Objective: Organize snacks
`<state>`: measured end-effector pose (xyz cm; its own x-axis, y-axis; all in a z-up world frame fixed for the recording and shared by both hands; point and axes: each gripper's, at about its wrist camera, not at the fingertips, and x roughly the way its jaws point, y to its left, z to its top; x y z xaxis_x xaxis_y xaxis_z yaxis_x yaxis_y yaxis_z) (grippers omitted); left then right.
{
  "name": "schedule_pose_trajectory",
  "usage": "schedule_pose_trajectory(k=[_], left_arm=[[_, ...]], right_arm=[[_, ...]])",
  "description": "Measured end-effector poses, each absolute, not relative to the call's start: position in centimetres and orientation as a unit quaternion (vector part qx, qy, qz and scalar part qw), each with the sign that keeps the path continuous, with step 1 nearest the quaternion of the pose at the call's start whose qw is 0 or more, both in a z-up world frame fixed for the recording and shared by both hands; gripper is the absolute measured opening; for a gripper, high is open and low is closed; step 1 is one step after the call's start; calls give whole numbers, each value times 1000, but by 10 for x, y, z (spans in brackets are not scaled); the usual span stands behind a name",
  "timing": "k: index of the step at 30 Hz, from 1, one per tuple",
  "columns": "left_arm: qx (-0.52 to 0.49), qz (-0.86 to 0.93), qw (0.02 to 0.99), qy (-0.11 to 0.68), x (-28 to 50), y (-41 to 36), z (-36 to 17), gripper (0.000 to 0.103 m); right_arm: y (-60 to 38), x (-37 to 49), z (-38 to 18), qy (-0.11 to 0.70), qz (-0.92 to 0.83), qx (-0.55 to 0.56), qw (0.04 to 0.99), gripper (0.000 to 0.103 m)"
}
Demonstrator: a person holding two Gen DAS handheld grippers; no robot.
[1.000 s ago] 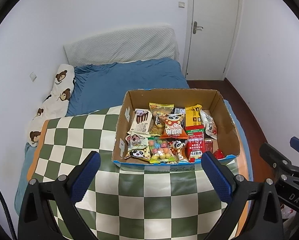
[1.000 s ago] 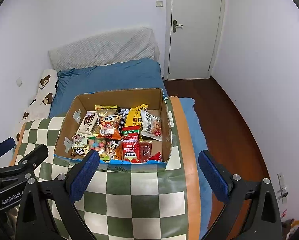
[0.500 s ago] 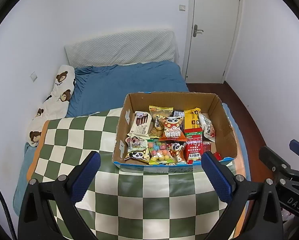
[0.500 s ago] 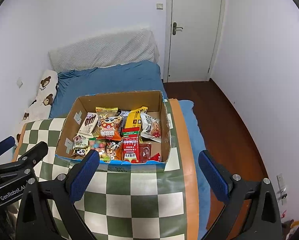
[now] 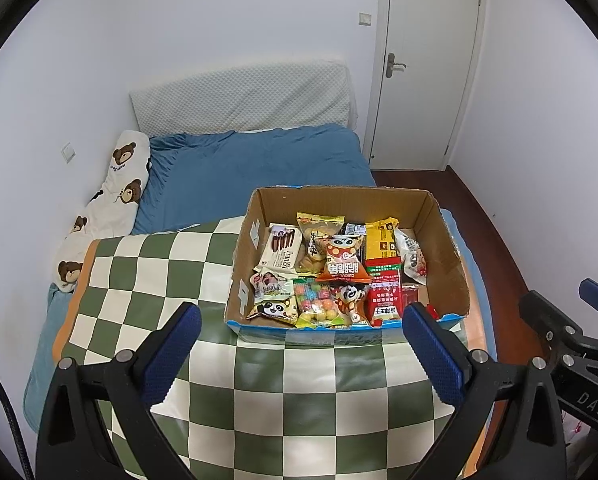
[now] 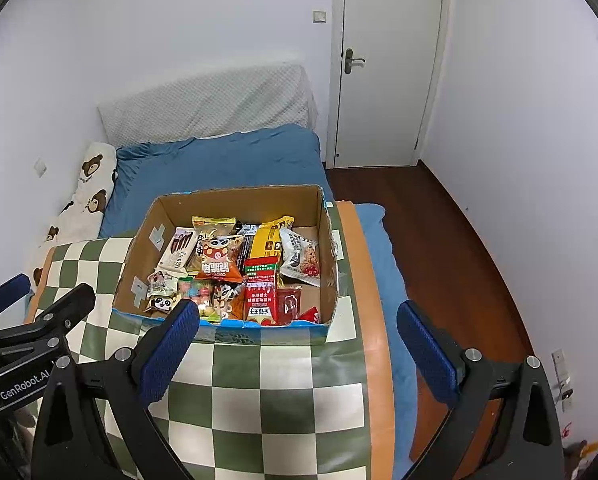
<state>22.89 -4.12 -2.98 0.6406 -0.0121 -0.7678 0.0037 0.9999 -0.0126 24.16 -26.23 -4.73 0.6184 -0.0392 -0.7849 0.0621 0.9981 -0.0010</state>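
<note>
Corrugated brown card forms the open cardboard snack box [image 5: 447,240], which in the left wrist view sits on the green-and-cream checked cloth [image 5: 299,380] over the bed, with creased blue sheet [image 5: 255,164] beyond it; the left gripper [image 5: 301,354] hangs short of the box's near wall, its blue-padded jaws spread wide and holding nothing. Inside lie glossy foil and film packets, overlapping in a loose heap; the white wafer packet with brown sticks [image 5: 281,250] lies flat by the left wall, the orange triangular panda bag [image 5: 343,260] puffs up in the middle, and the clear bag of coloured candy balls [image 5: 317,304] sits near the front. I judge all of them light, slick and crushable; a pinch on a crimped end seam should hold better than a squeeze on the air-filled belly, and the wafers likely snap under pressure.

From the right wrist view the same box stands ahead and slightly left of the right gripper [image 6: 297,346], whose jaws also gape wide and empty; the white cookie packet with red berries [image 6: 301,258] leans against the right wall, the red upright sachet with white lettering [image 6: 261,298] stands at the front, both within easy reach; the box walls look stiff enough to brush against.
</note>
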Motion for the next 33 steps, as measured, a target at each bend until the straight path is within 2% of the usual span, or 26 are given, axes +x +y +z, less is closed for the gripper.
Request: schedule_pose_trajectory(k=[33], left_arm=[[-9,0,906,424,223,-43,-27,103]], right_arm=[[-266,232,-40,435,-29,15,900,101]])
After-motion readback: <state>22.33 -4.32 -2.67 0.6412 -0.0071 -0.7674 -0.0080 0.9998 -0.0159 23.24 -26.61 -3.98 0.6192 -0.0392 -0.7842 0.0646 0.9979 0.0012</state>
